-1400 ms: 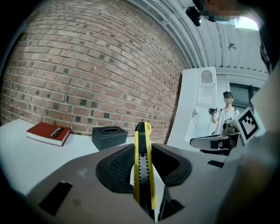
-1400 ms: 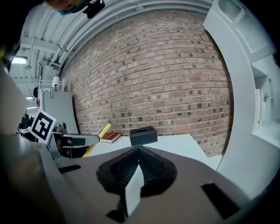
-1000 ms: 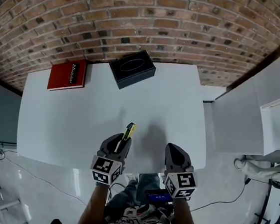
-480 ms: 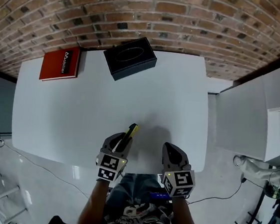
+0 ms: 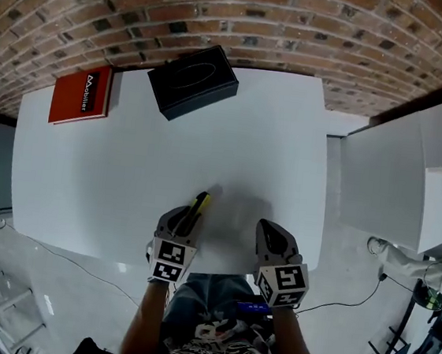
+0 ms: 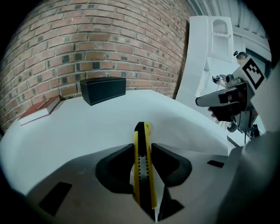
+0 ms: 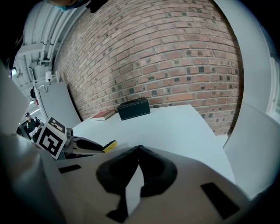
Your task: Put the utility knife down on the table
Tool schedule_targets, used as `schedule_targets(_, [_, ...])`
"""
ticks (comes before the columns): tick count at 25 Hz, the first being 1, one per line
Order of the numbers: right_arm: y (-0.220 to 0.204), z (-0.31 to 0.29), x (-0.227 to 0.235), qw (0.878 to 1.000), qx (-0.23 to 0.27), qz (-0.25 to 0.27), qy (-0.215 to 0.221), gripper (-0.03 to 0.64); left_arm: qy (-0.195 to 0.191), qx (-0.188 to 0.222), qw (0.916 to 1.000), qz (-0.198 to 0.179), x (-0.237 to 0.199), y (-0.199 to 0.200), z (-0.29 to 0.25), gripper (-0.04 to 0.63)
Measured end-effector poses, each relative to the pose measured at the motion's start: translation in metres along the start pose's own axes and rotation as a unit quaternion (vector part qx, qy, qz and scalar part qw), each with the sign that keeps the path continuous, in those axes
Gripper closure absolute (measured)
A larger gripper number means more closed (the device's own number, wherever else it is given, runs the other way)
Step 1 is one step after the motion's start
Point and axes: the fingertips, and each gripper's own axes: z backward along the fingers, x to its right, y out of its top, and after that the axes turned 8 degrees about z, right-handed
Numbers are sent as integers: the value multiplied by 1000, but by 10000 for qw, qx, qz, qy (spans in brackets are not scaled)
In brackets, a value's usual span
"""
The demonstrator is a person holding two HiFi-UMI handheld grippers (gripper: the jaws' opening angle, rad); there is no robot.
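A yellow and black utility knife is clamped between the jaws of my left gripper, its tip pointing away over the white table. In the head view the knife sticks out ahead of the left gripper near the table's front edge. My right gripper is shut with nothing between its pads, held over the front edge a short way to the right. From the right gripper view the knife's yellow tip shows at the left.
A black box stands at the back of the table near the brick wall. A red book lies at the back left corner. A white cabinet stands to the right of the table.
Both grippers have stayed near the table's front edge with the knife still held. The head view has shifted, so the table and box sit slightly higher and further left.
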Motion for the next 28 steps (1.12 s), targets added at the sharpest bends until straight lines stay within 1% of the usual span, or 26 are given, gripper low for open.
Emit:
schedule_targets(3, [0,-1,3,10000,5,-34,-2,612,5,26,10000,54,0,0,-2,472])
schedule_targets(8, [-3,1,6,9999,-8,-106,-48,612,53,-7,10000,-44,0,0,-7,472])
schedule_targets(13, [-1,5,5,9999,21,-106,-75,612,-2,102,9999,112,-1,5,-6,463])
schedule_targets(16, [6,8,4,9999,73,-37,-100,613,-13,151,9998,119,-2,9,-3,454])
schedule_targets(19, [15,12,2,9998,136,27,-153,612,-24,390,9992,94,-2,24,7,454])
schedule_targets(22, [28,17,-4,9992,357,93,-177,612,-110,679,9976,36,1,44,21,462])
schedule_targets(25, [44,26,-15,9981,530,220,-232,612,-191,1055,9942,36,3,65,42,497])
schedule_targets(28, [59,37,-26,9963,733,340,-288,612,-248,1552,9875,83,6,90,69,548])
